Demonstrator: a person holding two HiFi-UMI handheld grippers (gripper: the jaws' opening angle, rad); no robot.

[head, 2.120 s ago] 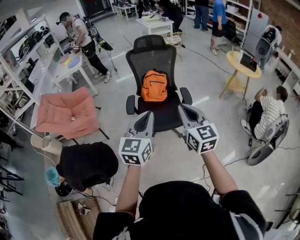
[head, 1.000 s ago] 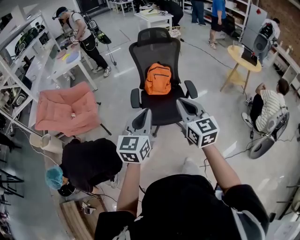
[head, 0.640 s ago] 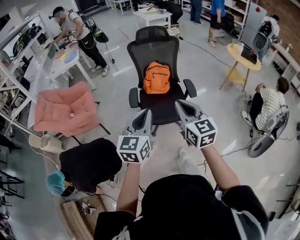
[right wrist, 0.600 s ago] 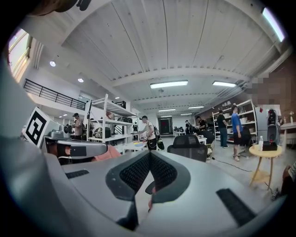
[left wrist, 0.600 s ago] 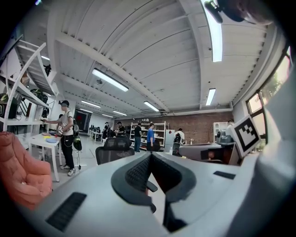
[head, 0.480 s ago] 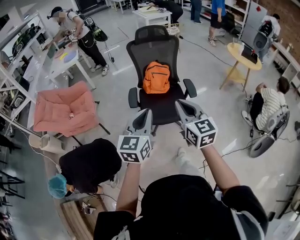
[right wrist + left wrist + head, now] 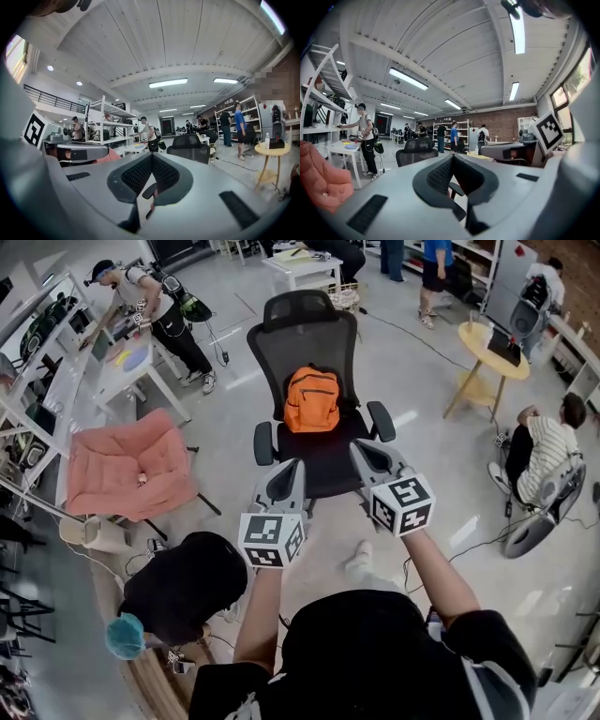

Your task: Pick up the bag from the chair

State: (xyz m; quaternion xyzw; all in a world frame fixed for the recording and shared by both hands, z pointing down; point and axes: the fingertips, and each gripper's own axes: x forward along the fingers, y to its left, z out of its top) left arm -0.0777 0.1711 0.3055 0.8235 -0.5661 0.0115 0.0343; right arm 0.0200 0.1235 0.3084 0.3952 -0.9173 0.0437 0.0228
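Note:
An orange backpack (image 7: 312, 399) stands upright on the seat of a black office chair (image 7: 323, 465), leaning against its mesh back. My left gripper (image 7: 297, 466) and right gripper (image 7: 357, 447) are held side by side, level, short of the seat's front edge. Both are shut with nothing between their jaws. In the left gripper view, the left gripper (image 7: 452, 157) points toward the chair's headrest (image 7: 417, 144). In the right gripper view, the chair's back (image 7: 190, 145) shows beyond the right gripper (image 7: 152, 156). The backpack is hidden in both gripper views.
A pink padded chair (image 7: 127, 465) stands to the left. A person in black (image 7: 183, 582) crouches at the lower left, close to my left arm. A yellow round table (image 7: 492, 343) and a seated person (image 7: 544, 446) are on the right. A white table (image 7: 131, 362) stands far left.
Both grippers have moved forward toward the chair, which now looks a little closer. The crouching person has slid lower in the head view. Both grippers stay shut.

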